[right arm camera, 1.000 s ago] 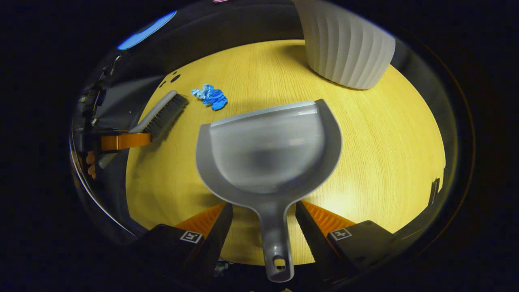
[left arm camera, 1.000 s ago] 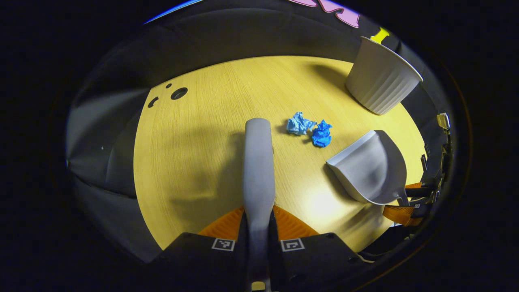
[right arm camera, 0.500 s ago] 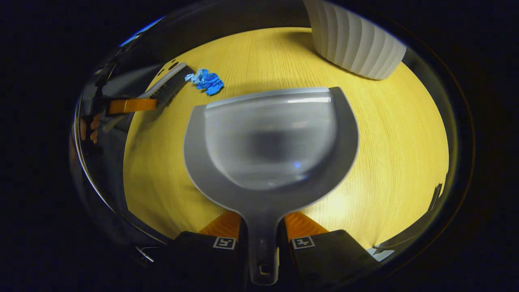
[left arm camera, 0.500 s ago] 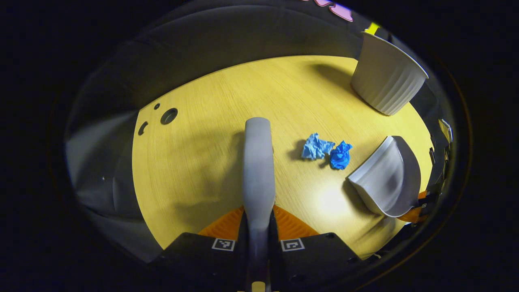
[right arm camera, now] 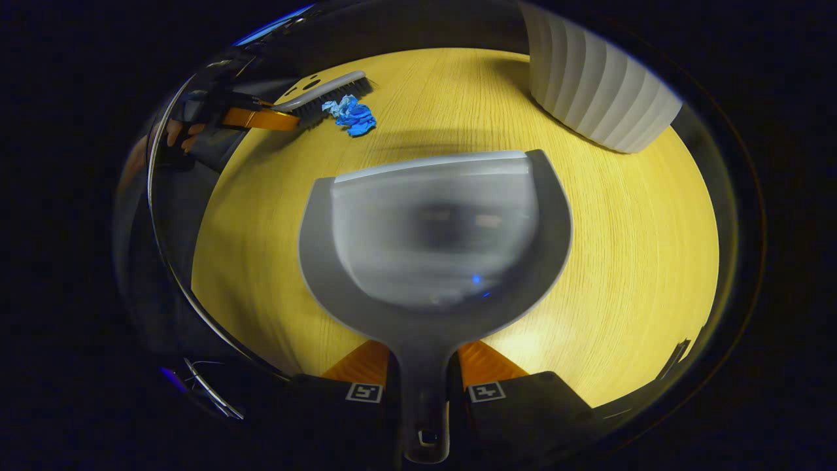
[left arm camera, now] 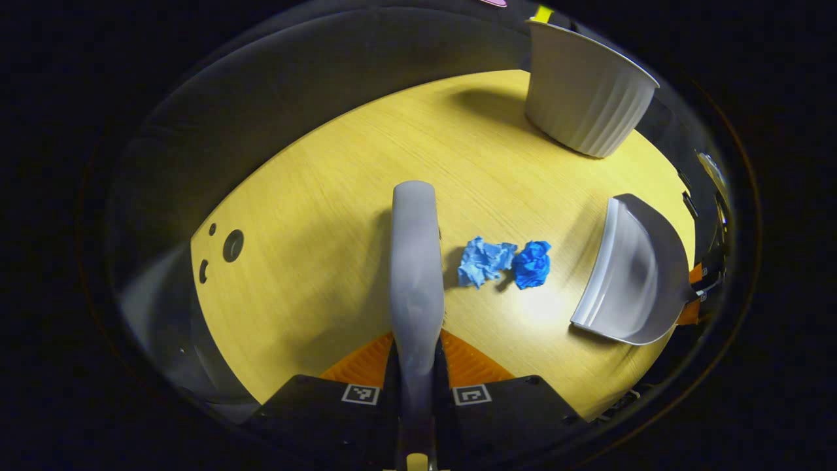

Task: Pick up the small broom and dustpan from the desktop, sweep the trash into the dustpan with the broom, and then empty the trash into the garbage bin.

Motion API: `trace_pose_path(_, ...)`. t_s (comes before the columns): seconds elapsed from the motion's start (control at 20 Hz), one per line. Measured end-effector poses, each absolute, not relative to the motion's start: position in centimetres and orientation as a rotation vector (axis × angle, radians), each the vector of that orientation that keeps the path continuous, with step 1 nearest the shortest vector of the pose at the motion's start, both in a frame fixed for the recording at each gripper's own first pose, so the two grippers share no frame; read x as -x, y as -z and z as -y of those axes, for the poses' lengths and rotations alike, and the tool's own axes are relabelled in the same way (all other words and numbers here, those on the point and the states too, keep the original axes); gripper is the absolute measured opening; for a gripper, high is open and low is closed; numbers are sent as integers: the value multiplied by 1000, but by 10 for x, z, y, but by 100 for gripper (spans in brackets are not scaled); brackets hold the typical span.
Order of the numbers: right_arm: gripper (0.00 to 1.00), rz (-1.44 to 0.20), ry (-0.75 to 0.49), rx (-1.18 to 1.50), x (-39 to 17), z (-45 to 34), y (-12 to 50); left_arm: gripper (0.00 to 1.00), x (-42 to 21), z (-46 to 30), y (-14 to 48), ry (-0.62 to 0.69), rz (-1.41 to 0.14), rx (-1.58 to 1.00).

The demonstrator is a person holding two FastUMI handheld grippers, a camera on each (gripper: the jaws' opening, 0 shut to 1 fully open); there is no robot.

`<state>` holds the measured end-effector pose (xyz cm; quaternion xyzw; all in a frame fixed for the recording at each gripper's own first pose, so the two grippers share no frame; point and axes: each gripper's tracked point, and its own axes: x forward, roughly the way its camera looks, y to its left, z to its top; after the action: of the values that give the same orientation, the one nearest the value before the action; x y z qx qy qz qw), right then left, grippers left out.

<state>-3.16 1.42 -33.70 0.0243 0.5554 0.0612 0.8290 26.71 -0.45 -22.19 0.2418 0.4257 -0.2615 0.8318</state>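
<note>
My left gripper (left arm camera: pixel 416 356) is shut on the grey small broom (left arm camera: pixel 415 261), whose back runs straight ahead over the yellow wooden desktop (left arm camera: pixel 340 196). Just right of the broom head lie two crumpled blue paper balls (left arm camera: pixel 502 261). Farther right the grey dustpan (left arm camera: pixel 637 271) faces them with its lip. My right gripper (right arm camera: pixel 424 363) is shut on the dustpan's handle (right arm camera: pixel 424 392), and the dustpan (right arm camera: pixel 435 235) is empty. In the right gripper view the broom (right arm camera: pixel 324 91), the blue paper (right arm camera: pixel 353 114) and the left gripper (right arm camera: pixel 258 119) sit far off at the upper left.
A white ribbed garbage bin (left arm camera: pixel 585 98) stands at the far right of the desktop and rises close at the upper right as the bin (right arm camera: pixel 598 91) in the right gripper view. Cable holes (left arm camera: pixel 232 245) mark the desktop's left edge. A hand (right arm camera: pixel 180 134) holds the left gripper.
My right gripper closed on the dustpan handle and lifted and turned the dustpan toward the paper. The broom swung closer to the blue paper, now beside its head.
</note>
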Motion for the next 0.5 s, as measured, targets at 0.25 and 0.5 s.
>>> trace_pose_path(0.25,33,-1175,-178,-11,35,-5,337,24,-244,27,228,697,-893,-575)
trace_pose_path(0.5,33,-1171,-224,43,36,5,337,26,-211,67,240,853,-892,-638)
